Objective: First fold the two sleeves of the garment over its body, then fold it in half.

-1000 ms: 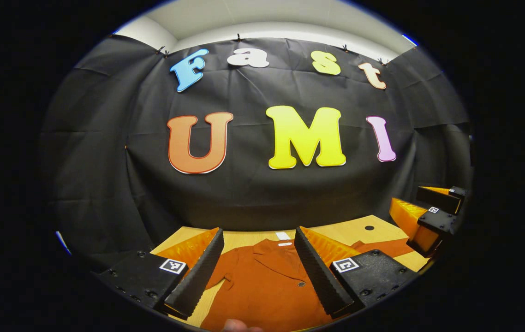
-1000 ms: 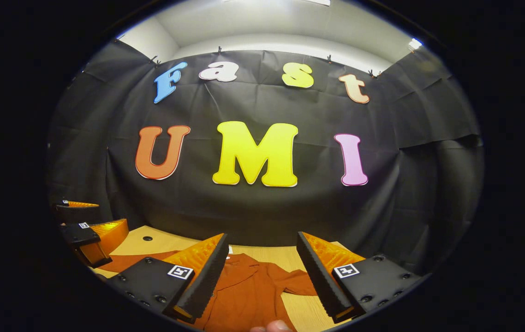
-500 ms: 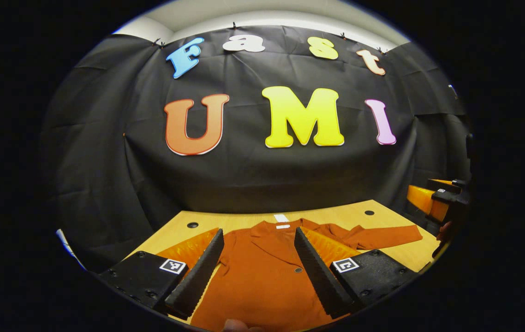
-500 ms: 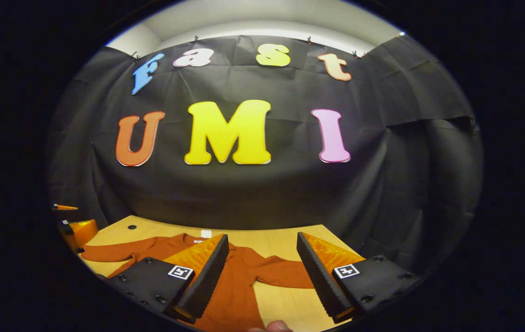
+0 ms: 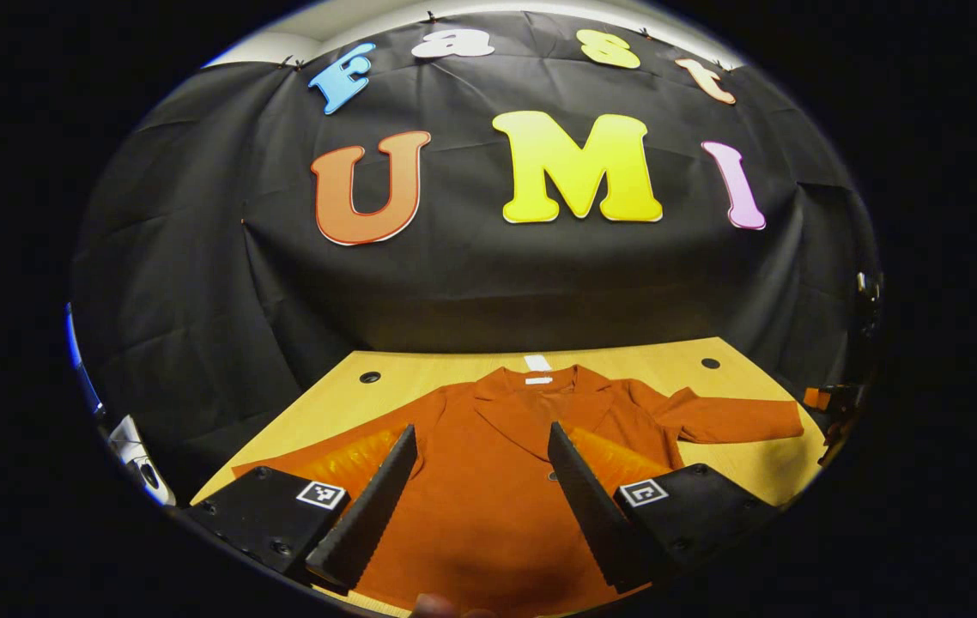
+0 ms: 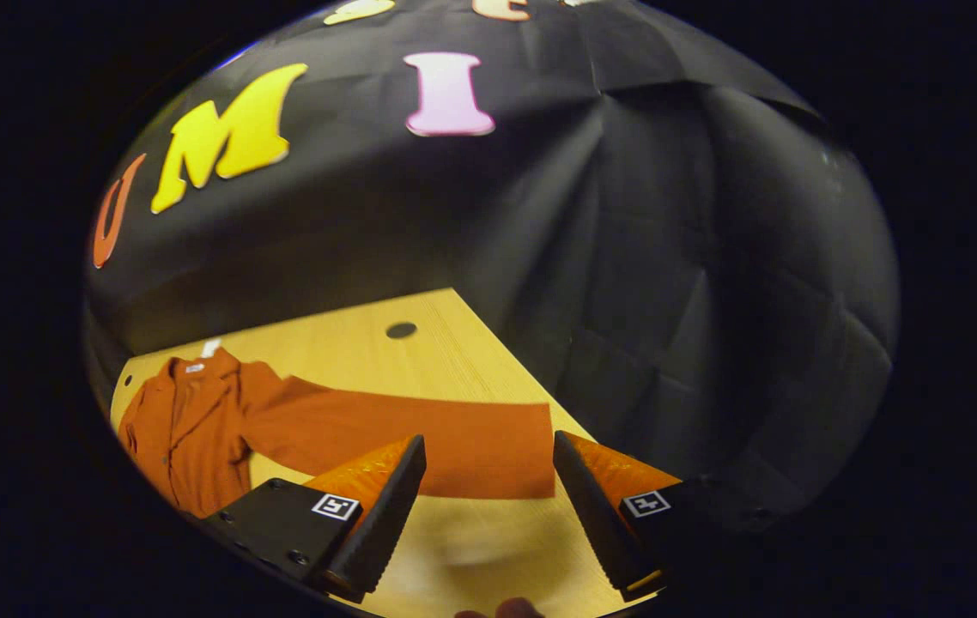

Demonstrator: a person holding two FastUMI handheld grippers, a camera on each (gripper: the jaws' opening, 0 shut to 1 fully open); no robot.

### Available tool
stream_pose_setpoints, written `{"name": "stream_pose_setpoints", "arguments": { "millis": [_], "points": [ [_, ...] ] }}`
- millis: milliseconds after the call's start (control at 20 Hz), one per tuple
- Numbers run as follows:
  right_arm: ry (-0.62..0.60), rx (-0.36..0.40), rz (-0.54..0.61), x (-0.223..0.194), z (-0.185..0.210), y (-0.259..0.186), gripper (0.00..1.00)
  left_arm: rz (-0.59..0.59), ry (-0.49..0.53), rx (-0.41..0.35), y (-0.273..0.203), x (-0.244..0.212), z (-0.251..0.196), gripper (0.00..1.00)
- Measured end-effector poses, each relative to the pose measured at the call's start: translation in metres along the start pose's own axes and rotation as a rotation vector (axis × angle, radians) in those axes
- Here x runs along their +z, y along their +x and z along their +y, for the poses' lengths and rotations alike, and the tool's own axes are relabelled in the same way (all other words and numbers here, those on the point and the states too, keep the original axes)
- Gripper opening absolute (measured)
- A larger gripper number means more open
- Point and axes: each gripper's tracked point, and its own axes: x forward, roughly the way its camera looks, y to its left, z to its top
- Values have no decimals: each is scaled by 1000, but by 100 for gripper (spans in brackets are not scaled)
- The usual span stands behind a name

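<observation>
Nothing folded yet: garment (image 5: 488, 481) lies flat on the table (image 6: 420, 352).
Both sleeves lie spread; right gripper (image 6: 488, 502), jaws spread, hangs over the right sleeve (image 6: 420, 433); left gripper (image 5: 480, 489), also spread, hangs over the body.

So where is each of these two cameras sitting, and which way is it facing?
Left gripper view: rides on the left gripper, looking forward and down over the garment body toward the booth wall; its open fingers and a fingertip show.
Right gripper view: rides on the right gripper, facing the outstretched sleeve end and the table corner; open fingers and a fingertip show.
Shared: the garment, that sleeve, the table.
</observation>
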Motion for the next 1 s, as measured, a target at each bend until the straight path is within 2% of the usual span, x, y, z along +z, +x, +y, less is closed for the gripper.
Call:
{"name": "stream_pose_setpoints", "arguments": {
  "millis": [100, 150, 200, 300, 450, 650, 700, 750, 800, 900, 1000],
  "points": [
    [13, -26, 72, -17, -10, 28, 97, 16, 6, 25, -3, 0, -1, 100],
    [14, -36, 98, -24, -13, 40, 94, 25, 6, 36, -4, -2, -1, 100],
    [10, -32, 118, -31, -14, 48, 97, 37, 6, 46, -6, -4, -3, 100],
    [2, -27, 144, -40, -14, 55, 94, 53, 5, 59, -6, -4, -7, 99],
    [28, -39, 174, -42, -18, 62, 97, 61, 11, 67, -3, -5, -10, 99],
    [20, -19, 159, -42, -18, 62, 94, 72, 10, 53, 4, -8, -15, 100],
    [21, -14, 151, -44, -14, 63, 84, 75, 11, 46, 6, -9, -15, 99],
    [28, -7, 150, -48, -10, 67, 78, 75, 12, 41, 8, -9, -16, 100],
    [33, -1, 149, -47, -8, 66, 65, 77, 12, 35, 9, -8, -16, 100],
    [32, 7, 154, -46, -10, 68, 48, 69, 17, 27, 11, -8, -12, 99],
    [54, 24, 164, -44, -9, 63, 46, 62, 17, 26, 11, -7, -5, 99]
  ]
}}
